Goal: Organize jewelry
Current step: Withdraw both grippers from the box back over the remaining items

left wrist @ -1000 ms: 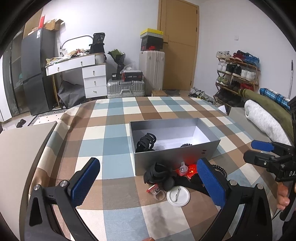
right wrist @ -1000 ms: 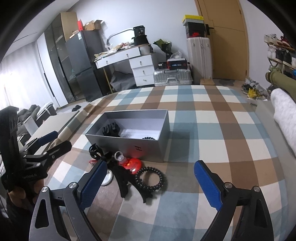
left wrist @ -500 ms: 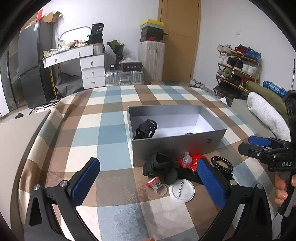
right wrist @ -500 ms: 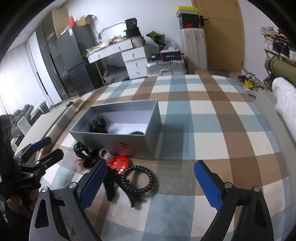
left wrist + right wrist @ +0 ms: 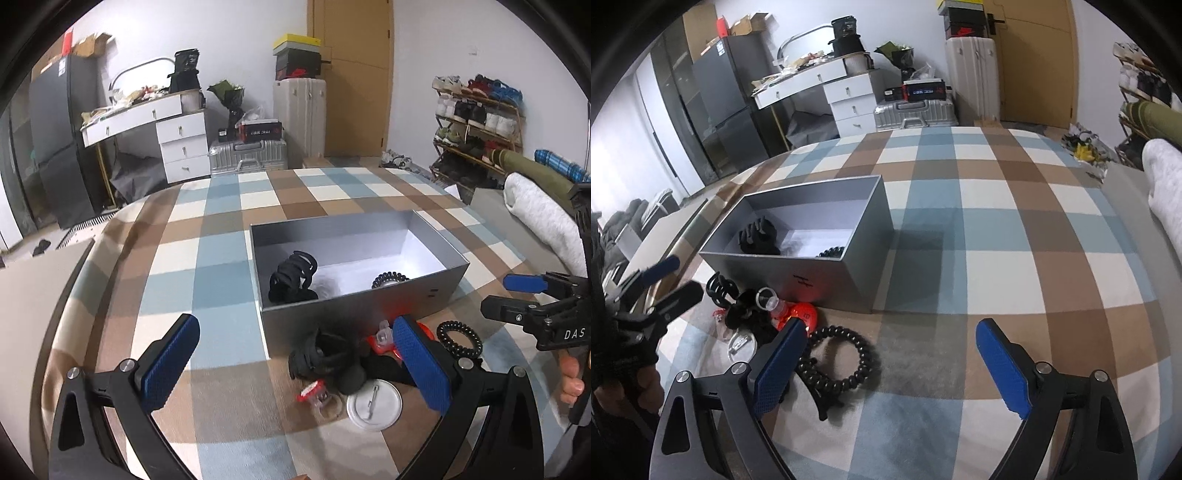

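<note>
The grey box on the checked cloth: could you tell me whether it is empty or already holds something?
Not empty. The lidless grey box holds a black claw clip and a black coil hair tie.

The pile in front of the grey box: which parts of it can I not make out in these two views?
- Red piece, left view: half hidden behind that gripper's right finger; its kind is unclear.
- Same red piece, right view: the left finger cuts it off.
- Black clip, right view: its top hidden under the coil tie.
- Print on the box: too small to read.
- Coil inside the box, right view: the wall hides most.
</note>
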`<state>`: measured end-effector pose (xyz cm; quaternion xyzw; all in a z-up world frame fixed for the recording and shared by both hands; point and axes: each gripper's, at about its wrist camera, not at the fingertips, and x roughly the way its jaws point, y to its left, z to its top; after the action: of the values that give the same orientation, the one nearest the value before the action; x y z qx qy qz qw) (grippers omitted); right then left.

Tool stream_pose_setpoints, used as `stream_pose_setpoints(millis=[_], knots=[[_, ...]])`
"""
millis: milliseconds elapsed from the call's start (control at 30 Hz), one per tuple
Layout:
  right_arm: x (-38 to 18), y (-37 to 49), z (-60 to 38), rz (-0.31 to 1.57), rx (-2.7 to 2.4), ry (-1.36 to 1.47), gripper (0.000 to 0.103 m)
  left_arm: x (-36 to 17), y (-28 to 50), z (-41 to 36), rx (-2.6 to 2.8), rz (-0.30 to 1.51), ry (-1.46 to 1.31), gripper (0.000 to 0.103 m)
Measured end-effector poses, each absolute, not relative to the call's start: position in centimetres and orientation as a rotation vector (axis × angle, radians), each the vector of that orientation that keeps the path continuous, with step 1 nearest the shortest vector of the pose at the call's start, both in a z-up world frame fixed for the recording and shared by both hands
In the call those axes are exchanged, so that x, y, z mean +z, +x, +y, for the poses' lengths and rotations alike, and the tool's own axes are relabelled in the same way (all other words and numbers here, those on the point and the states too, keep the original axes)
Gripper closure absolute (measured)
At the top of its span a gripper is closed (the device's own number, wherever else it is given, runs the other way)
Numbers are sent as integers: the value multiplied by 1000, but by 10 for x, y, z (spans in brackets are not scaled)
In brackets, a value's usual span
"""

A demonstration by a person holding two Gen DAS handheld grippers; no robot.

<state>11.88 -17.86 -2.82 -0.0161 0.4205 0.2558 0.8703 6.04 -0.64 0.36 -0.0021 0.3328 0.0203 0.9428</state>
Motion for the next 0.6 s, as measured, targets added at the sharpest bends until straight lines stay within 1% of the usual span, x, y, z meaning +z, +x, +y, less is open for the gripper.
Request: stream_pose_setpoints(millis=[233,400,600], knots=[[-46,122,-178,946,523,-44,11,-12,58,-2,50,711,-14,1],[-54,119,-172,958,525,-76,21,-12,57,-2,52,711,-25,1],[-57,117,-168,934,455,-180,24,-15,59,-3,44,725,-29,1]])
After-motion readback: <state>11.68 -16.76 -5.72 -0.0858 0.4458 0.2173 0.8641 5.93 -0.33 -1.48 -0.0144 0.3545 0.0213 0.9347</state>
